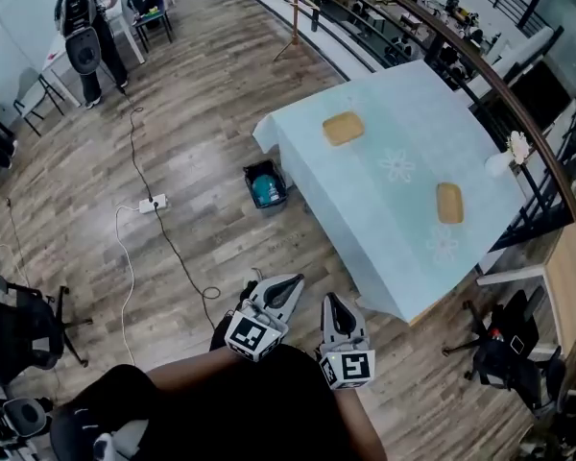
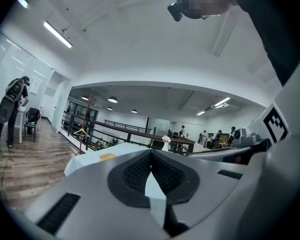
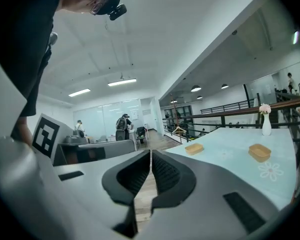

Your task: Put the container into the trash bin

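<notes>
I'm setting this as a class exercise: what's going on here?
A person stands back from the table, holding the left gripper and right gripper near the body, both with jaws together and empty. Two tan containers sit untouched on the table; the trash bin stands on the floor beside it. Nothing is picked up yet.

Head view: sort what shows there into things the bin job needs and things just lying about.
For the job:
nearer container and farther container, both on the table
trash bin on the floor beside the table
left tool and right tool, both shut and empty

Lying about:
vase at the table's edge
power strip on the floor
office chair
person far off
</notes>
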`<state>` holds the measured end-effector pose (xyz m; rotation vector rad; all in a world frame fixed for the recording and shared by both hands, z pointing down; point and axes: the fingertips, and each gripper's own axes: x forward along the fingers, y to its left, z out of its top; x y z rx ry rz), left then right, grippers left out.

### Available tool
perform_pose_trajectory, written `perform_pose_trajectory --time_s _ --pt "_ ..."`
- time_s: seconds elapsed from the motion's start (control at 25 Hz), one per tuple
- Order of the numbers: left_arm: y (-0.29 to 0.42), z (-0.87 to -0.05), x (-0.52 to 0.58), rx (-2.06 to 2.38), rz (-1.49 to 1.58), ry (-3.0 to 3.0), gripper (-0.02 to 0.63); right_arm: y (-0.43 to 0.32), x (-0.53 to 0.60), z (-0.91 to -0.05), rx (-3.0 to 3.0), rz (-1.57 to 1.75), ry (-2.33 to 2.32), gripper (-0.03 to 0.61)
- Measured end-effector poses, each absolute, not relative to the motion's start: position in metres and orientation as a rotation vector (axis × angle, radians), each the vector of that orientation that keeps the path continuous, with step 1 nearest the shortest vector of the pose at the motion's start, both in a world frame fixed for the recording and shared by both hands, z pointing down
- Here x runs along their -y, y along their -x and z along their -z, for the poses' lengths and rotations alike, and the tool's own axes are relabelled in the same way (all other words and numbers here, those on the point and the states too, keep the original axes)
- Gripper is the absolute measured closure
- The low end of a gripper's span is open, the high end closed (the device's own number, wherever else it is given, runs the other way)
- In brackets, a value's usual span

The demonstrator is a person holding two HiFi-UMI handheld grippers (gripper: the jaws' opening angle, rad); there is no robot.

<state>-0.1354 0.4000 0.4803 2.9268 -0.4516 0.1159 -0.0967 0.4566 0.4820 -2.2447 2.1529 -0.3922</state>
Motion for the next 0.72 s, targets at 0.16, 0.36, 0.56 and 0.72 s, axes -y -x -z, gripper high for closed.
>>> perform_pose_trajectory --time_s 0.16,0.36,0.56,0.72 --pt "0.14 -0.486 -0.329 0.369 -0.156 -2.943 0.6 0.085 -0.382 -0.49 -2.078 0.419 2.391 0.543" --pt "0.152 -0.477 -0.243 0.327 -0.153 -2.945 0.6 0.09 -0.284 -0.482 -2.078 0.443 2.402 0.543" --pt "0.165 -0.477 -0.171 0.362 -0.084 -2.911 0.6 0.102 -0.216 -0.491 -2.111 0.513 2.449 0.543" --pt "0.172 -0.484 -0.143 0.38 -0.118 -2.896 0.601 0.097 -0.2 -0.507 -2.06 0.619 2.489 0.543"
